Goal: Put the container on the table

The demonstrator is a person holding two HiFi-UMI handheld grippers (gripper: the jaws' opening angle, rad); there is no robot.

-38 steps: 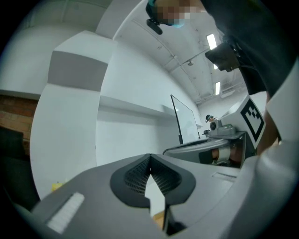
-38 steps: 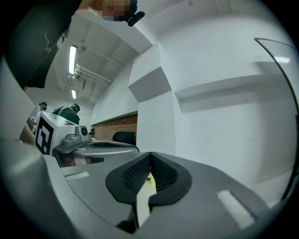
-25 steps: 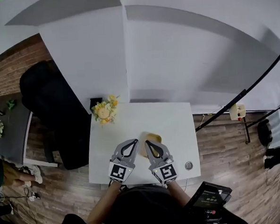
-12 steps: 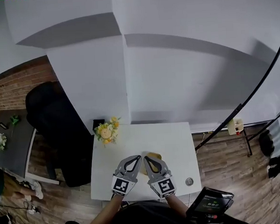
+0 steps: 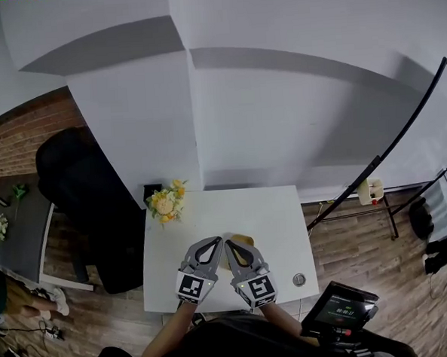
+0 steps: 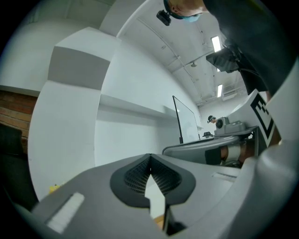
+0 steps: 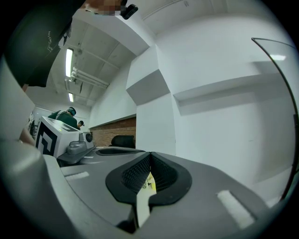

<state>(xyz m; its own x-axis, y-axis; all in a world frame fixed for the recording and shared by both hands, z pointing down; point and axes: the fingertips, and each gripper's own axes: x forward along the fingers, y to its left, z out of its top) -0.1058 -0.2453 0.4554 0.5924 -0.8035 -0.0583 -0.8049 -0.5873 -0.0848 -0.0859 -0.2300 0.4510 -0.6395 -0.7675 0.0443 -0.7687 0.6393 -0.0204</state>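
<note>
One tan container (image 5: 245, 239) (partly covered)

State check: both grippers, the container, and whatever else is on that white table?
left gripper: shut, nothing between its jaws
right gripper: shut, nothing between its jaws
container: resting on the table, not gripped, partly hidden behind the gripper tips
flowers: standing at the table's far left corner
small round metal object: lying near the table's front right edge, untouched
</note>
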